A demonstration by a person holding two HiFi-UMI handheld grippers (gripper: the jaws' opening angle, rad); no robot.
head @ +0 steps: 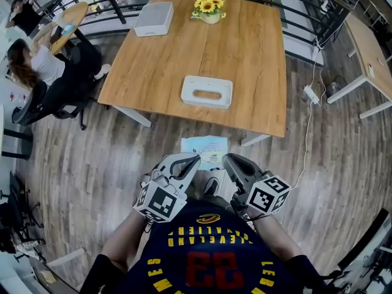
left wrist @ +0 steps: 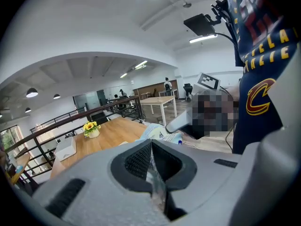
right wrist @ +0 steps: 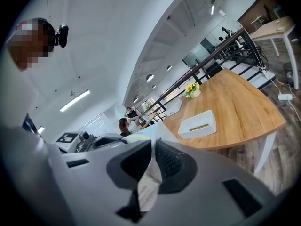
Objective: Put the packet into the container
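A pale blue-and-white packet (head: 204, 150) hangs in the air in front of the person's chest, held by both grippers. My left gripper (head: 195, 159) is shut on its lower left corner, and the clear film edge (left wrist: 153, 173) is pinched between the pads. My right gripper (head: 225, 158) is shut on the lower right corner, with the packet's edge (right wrist: 149, 181) clamped between its jaws. The white container (head: 207, 91), a slotted box, sits on the wooden table (head: 257, 60) near its front edge, beyond the packet. It also shows as the white container (right wrist: 197, 124) in the right gripper view.
A second white box (head: 154, 18) and a pot of sunflowers (head: 209, 8) stand at the table's far side. People sit at a round table (head: 68, 18) on the far left. A power strip with cable (head: 311, 94) lies on the floor right of the table.
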